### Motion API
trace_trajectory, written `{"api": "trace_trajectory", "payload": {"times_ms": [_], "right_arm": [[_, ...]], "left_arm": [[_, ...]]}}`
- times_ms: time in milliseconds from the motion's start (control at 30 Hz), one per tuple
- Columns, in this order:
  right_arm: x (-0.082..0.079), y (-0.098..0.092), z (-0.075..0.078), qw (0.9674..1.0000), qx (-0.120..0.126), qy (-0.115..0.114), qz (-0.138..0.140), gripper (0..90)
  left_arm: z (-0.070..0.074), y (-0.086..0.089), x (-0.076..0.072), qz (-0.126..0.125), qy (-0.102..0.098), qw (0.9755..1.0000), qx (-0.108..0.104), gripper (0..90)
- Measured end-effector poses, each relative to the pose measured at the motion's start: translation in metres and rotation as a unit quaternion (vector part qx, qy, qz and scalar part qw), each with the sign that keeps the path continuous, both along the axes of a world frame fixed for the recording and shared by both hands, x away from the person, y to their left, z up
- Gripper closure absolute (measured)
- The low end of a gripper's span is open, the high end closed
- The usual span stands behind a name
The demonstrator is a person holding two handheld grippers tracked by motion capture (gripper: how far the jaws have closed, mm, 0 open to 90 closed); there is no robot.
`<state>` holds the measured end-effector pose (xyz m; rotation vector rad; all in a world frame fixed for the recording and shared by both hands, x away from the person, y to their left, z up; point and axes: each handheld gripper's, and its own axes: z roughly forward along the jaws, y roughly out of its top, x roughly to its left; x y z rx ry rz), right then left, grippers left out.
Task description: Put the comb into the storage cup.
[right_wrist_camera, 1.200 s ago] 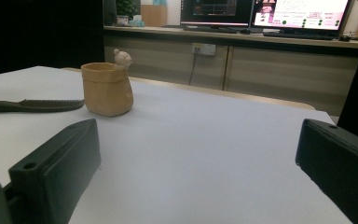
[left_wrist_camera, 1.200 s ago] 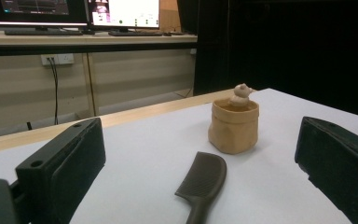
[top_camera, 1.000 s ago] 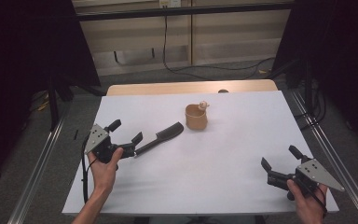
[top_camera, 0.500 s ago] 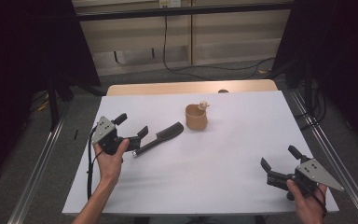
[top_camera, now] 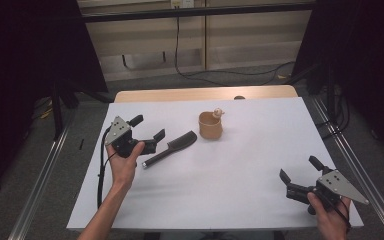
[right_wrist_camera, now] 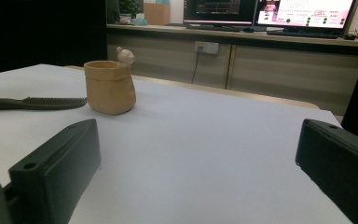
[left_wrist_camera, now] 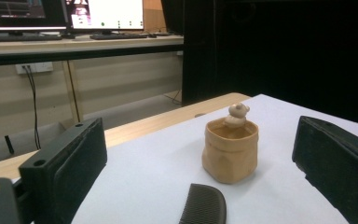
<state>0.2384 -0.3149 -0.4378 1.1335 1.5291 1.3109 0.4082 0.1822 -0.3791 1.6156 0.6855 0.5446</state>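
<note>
A dark comb (top_camera: 172, 147) lies on the white table (top_camera: 230, 190), its handle pointing to the near left. Just behind it stands a tan bag-shaped cup (top_camera: 210, 125) with a small figure (top_camera: 218, 113) on its rim. My left gripper (top_camera: 147, 128) hovers open at the comb's handle end, jaws wide, with the comb's toothed end (left_wrist_camera: 204, 205) and the cup (left_wrist_camera: 230, 148) ahead of it. My right gripper (top_camera: 300, 171) rests open near the table's front right corner, nothing between its jaws. From there the cup (right_wrist_camera: 110, 86) and comb (right_wrist_camera: 32, 102) lie far off.
A wooden strip (top_camera: 205, 94) runs along the table's far edge. Metal rails (top_camera: 45, 170) flank the table on both sides. Cables (top_camera: 220, 75) lie on the floor behind. Desks with monitors (left_wrist_camera: 107, 14) stand beyond.
My left gripper has moved right and forward, closing in on the comb's handle end. The right gripper, the comb and the cup have stayed put.
</note>
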Motion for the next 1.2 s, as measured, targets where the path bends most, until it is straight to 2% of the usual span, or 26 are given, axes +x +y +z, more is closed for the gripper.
{"api": "trace_trajectory", "payload": {"times_ms": [100, 167, 200, 233, 300, 333, 433, 467, 533, 567, 600, 667, 700, 733, 767, 800, 833, 867, 933, 1000, 1100, 1133, 1167, 1200], "right_arm": [[0.000, 0.000, 0.000, 1.0000, -0.001, -0.001, 0.001, 0.0], [0.000, 0.000, 0.000, 1.0000, -0.001, 0.001, 0.003, 0.0], [0.000, 0.000, 0.000, 1.0000, -0.001, 0.000, 0.004, 0.0], [0.000, 0.000, 0.000, 1.0000, -0.001, 0.000, 0.004, 0.0], [0.000, 0.000, 0.000, 1.0000, 0.000, 0.001, 0.004, 0.0], [0.000, 0.000, 0.000, 1.0000, -0.001, 0.000, 0.005, 0.0], [0.000, 0.000, 0.000, 1.0000, -0.001, 0.000, 0.005, 0.0], [0.000, 0.000, 0.000, 1.0000, -0.001, 0.000, 0.005, 0.0], [0.000, 0.000, 0.000, 1.0000, -0.001, 0.001, 0.005, 0.0], [0.000, 0.000, 0.000, 1.0000, -0.001, 0.001, 0.005, 0.0], [0.000, 0.000, 0.000, 1.0000, -0.001, 0.000, 0.006, 0.0], [0.000, 0.000, 0.000, 1.0000, -0.004, 0.001, 0.006, 0.0], [0.000, 0.000, 0.000, 1.0000, -0.005, 0.001, 0.007, 0.0], [0.000, 0.000, 0.000, 1.0000, -0.005, 0.001, 0.007, 0.0], [0.000, 0.000, 0.000, 1.0000, -0.005, 0.001, 0.007, 0.0], [0.000, 0.000, 0.000, 1.0000, -0.005, 0.001, 0.007, 0.0], [0.000, 0.000, 0.000, 1.0000, -0.005, 0.001, 0.007, 0.0], [0.000, 0.000, 0.000, 1.0000, -0.004, 0.001, 0.007, 0.0], [0.000, 0.001, 0.000, 1.0000, -0.003, 0.001, 0.009, 0.0], [-0.001, 0.001, 0.000, 1.0000, -0.003, 0.002, 0.009, 0.0], [0.000, 0.001, 0.000, 0.9999, -0.004, 0.001, 0.009, 0.0], [0.000, 0.000, 0.000, 0.9999, -0.005, 0.001, 0.009, 0.0], [0.000, 0.000, 0.000, 0.9999, -0.005, 0.001, 0.009, 0.0], [0.000, 0.001, 0.000, 0.9999, -0.005, 0.001, 0.009, 0.0]], "left_arm": [[-0.003, 0.002, 0.004, -0.004, 0.021, 0.9998, 0.001, 3.4], [-0.005, 0.001, 0.006, 0.005, 0.028, 0.9995, 0.013, 3.4], [-0.008, 0.000, 0.008, 0.008, 0.049, 0.9984, 0.028, 4.7], [-0.009, 0.000, 0.009, 0.006, 0.055, 0.9979, 0.034, 5.1], [-0.011, 0.000, 0.011, -0.001, 0.068, 0.9970, 0.036, 5.1], [-0.011, 0.000, 0.011, -0.001, 0.068, 0.9970, 0.036, 5.0], [-0.010, 0.002, 0.013, -0.006, 0.068, 0.9959, 0.059, 5.0], [-0.010, 0.002, 0.013, -0.008, 0.073, 0.9956, 0.058, 5.0], [-0.009, 0.003, 0.015, -0.016, 0.080, 0.9940, 0.073, 6.0], [-0.008, 0.004, 0.016, -0.023, 0.093, 0.9919, 0.083, 6.0], [-0.007, 0.005, 0.017, -0.035, 0.109, 0.9899, 0.083, 7.5], [-0.006, 0.004, 0.018, -0.046, 0.120, 0.9877, 0.089, 8.3], [-0.004, 0.003, 0.020, -0.059, 0.127, 0.9846, 0.104, 8.3], [-0.004, 0.003, 0.020, -0.059, 0.127, 0.9846, 0.104, 8.1], [-0.003, 0.002, 0.020, -0.065, 0.131, 0.9823, 0.117, 7.7], [-0.004, 0.001, 0.021, -0.069, 0.136, 0.9808, 0.121, 7.6], [-0.004, 0.001, 0.022, -0.077, 0.143, 0.9782, 0.130, 7.6], [-0.004, 0.000, 0.023, -0.085, 0.156, 0.9757, 0.129, 7.4], [-0.006, 0.000, 0.024, -0.090, 0.165, 0.9732, 0.133, 7.5], [-0.007, -0.001, 0.026, -0.095, 0.178, 0.9687, 0.145, 7.5], [-0.010, -0.002, 0.027, -0.101, 0.185, 0.9629, 0.169, 7.5], [-0.010, -0.004, 0.028, -0.097, 0.182, 0.9588, 0.195, 5.7], [-0.010, -0.004, 0.028, -0.097, 0.182, 0.9588, 0.195, 5.2], [-0.011, -0.005, 0.028, -0.097, 0.182, 0.9567, 0.206, 5.2]]}}
